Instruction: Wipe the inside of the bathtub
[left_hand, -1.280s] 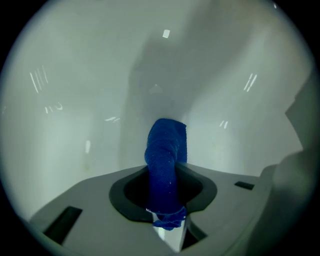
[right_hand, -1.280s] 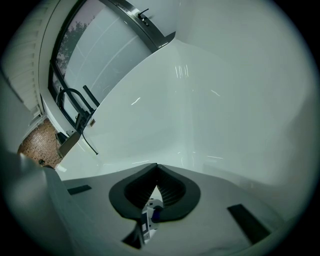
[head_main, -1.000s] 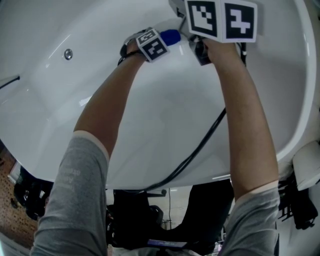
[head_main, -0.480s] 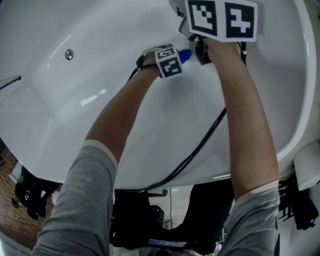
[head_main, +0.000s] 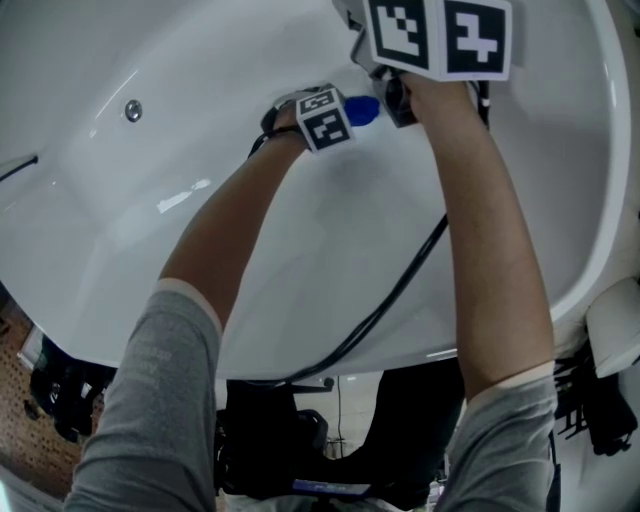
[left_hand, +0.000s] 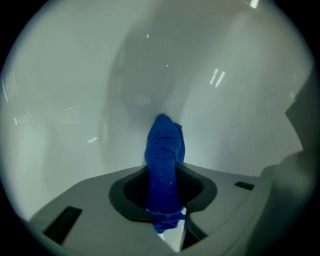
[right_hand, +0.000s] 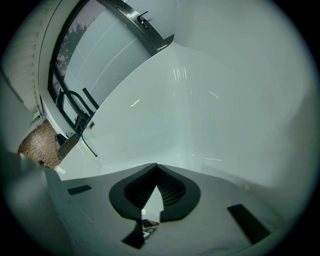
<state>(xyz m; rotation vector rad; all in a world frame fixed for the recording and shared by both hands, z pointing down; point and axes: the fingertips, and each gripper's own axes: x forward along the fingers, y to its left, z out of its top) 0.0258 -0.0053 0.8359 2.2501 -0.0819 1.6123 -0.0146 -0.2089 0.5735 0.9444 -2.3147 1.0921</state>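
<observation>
A blue cloth (left_hand: 164, 165) is pinched between the jaws of my left gripper (left_hand: 165, 192), which is shut on it; its free end presses toward the white inner wall of the bathtub (left_hand: 75, 100). From above, the left gripper (head_main: 345, 115) shows low in the tub with the blue cloth (head_main: 362, 109) sticking out to its right. My right gripper (right_hand: 157, 175) is shut with nothing between its tips, hovering over the tub's white wall (right_hand: 210, 115). Seen from the head, the right gripper (head_main: 400, 95) sits just right of the cloth, under its marker cube.
A round metal overflow fitting (head_main: 133, 110) sits on the tub's left wall. A black cable (head_main: 390, 295) runs from the right gripper over the tub's near rim (head_main: 300, 355). A metal rail (right_hand: 135, 22) and dark stand (right_hand: 75, 107) lie beyond the tub.
My left gripper with the cloth swept right across the tub wall toward the right gripper, then eased slightly back up-left. The right gripper has stayed put.
</observation>
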